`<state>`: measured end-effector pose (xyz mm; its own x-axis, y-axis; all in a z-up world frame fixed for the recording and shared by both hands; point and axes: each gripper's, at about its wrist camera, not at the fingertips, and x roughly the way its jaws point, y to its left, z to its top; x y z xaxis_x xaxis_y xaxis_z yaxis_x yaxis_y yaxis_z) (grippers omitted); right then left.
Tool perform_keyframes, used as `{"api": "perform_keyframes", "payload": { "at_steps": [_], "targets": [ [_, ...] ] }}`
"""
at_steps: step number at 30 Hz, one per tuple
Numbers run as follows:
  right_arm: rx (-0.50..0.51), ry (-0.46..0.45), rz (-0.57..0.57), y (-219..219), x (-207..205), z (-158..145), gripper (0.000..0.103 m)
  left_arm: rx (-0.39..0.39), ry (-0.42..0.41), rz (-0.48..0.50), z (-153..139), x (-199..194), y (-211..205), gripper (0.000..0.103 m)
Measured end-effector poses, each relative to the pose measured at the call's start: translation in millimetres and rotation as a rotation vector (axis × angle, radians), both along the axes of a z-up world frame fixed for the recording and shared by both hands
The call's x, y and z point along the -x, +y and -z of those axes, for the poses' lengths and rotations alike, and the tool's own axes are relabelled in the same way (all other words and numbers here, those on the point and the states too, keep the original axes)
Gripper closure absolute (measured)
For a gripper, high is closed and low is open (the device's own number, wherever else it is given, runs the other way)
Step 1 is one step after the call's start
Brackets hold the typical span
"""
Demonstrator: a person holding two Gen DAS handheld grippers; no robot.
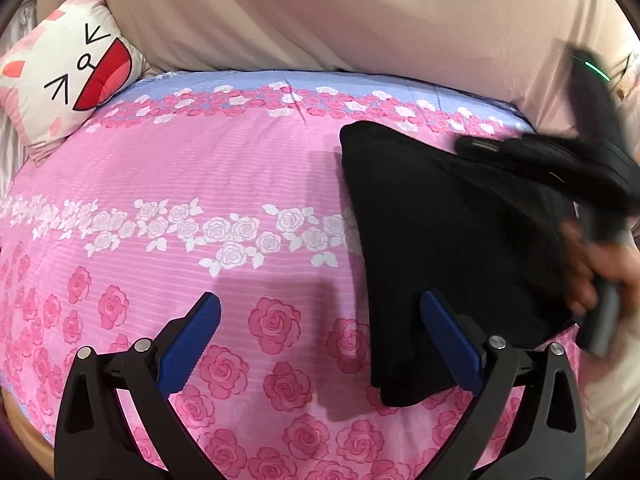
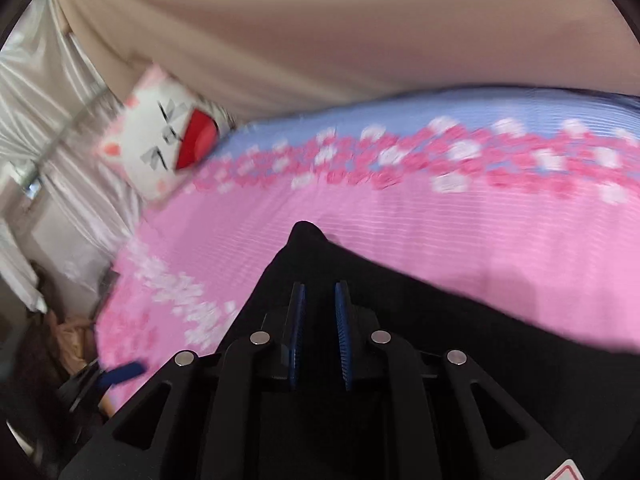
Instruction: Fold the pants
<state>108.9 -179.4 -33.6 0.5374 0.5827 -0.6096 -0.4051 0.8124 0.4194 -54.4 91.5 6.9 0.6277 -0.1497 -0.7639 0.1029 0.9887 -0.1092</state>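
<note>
The black pants (image 1: 448, 240) lie folded into a compact dark bundle on the right part of the bed, on the pink rose-print bedspread (image 1: 240, 184), and in the left wrist view their right edge is lost behind the other tool and the blurred hand (image 1: 600, 276) that holds it. The cloth is so dark that I cannot make out its layers, seams or waistband; only the outline shows, with one corner toward the blue band of the bedspread and one toward the near edge of the bed. In the right wrist view the pants (image 2: 400, 280) fill the ground under and ahead of the right gripper (image 2: 320, 292), coming to a small peak just past its tips. That gripper's blue pads stand close together with a narrow gap between them, and I cannot tell whether any fabric is pinched there, since black cloth and black tool run into each other. The whole right wrist view is smeared with motion blur. The left gripper (image 1: 320, 308) is spread wide with nothing between its fingers; its right finger (image 1: 448, 336) overlaps the near left edge of the pants, but I cannot say whether it touches them. At the far left corner of the bed a white and pink cat-face cushion (image 1: 68, 76) leans against beige draped fabric (image 1: 320, 12), cut off by the edge of the view.
</note>
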Motion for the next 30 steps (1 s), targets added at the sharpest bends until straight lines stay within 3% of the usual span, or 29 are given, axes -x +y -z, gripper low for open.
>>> {"api": "perform_keyframes", "payload": {
  "at_steps": [2, 3, 4, 6, 7, 8, 11, 12, 13, 14, 15, 17, 19, 22, 25, 28, 30],
  "targets": [
    [0.067, -0.010, 0.110, -37.9, 16.6, 7.8, 0.093, 0.025, 0.001, 0.007, -0.9, -1.8, -0.6, 0.005],
    [0.149, 0.018, 0.195, -59.6, 16.9, 21.3, 0.102, 0.031, 0.000, 0.018, -1.1, -2.1, -3.7, 0.005],
    [0.106, 0.055, 0.227, -84.3, 14.8, 34.3, 0.103, 0.032, -0.001, 0.030, -1.0, -4.3, -7.9, 0.005],
    [-0.090, 0.129, 0.297, -122.9, 22.3, 34.6, 0.103, 0.011, -0.004, 0.055, -1.6, -8.4, -21.1, 0.005],
    [-0.078, 0.095, 0.345, -130.0, 35.0, 22.8, 0.103, -0.001, -0.006, 0.060, -2.8, -8.8, -27.2, 0.005],
    [-0.048, 0.032, 0.370, -131.9, 49.3, 8.8, 0.094, -0.008, -0.015, 0.072, -5.3, -7.5, -34.0, 0.005],
    [0.009, -0.047, 0.382, -130.2, 74.2, -9.6, 0.092, -0.022, -0.040, 0.107, -10.4, -1.4, -51.6, 0.005],
    [0.045, -0.038, 0.379, -129.0, 73.3, -4.8, 0.092, -0.031, -0.042, 0.118, -9.6, -1.3, -58.3, 0.005],
    [0.131, -0.016, 0.402, -127.9, 65.5, 7.5, 0.101, -0.044, -0.039, 0.126, -7.0, -2.5, -64.4, 0.005],
    [0.208, 0.003, 0.440, -132.7, 57.4, 19.3, 0.103, -0.072, -0.030, 0.131, -0.7, -5.8, -73.0, 0.005],
    [0.223, 0.014, 0.457, -138.5, 53.8, 29.8, 0.103, -0.104, -0.021, 0.127, 5.6, -9.2, -78.5, 0.005],
    [0.125, 0.015, 0.463, -149.7, 61.6, 19.5, 0.098, -0.181, 0.003, 0.111, 21.7, -15.4, -87.3, 0.005],
    [0.074, -0.057, 0.433, -142.9, 70.9, -3.5, 0.096, -0.143, 0.023, 0.091, 27.2, -18.2, -84.0, 0.005],
    [0.149, -0.083, 0.396, -126.4, 58.8, -10.3, 0.097, -0.104, 0.051, 0.078, 28.2, -22.4, -80.2, 0.005],
    [0.298, 0.010, 0.418, -124.5, 24.6, 33.7, 0.103, -0.094, 0.054, 0.084, 29.3, -22.5, -80.6, 0.005],
    [0.186, 0.003, 0.449, -136.3, 32.2, 23.8, 0.103, -0.106, 0.056, 0.078, 28.7, -21.4, -79.6, 0.005],
    [0.160, -0.026, 0.463, -136.7, 47.0, 11.5, 0.093, -0.102, 0.058, 0.077, 29.0, -21.4, -78.1, 0.005]
  ]
}}
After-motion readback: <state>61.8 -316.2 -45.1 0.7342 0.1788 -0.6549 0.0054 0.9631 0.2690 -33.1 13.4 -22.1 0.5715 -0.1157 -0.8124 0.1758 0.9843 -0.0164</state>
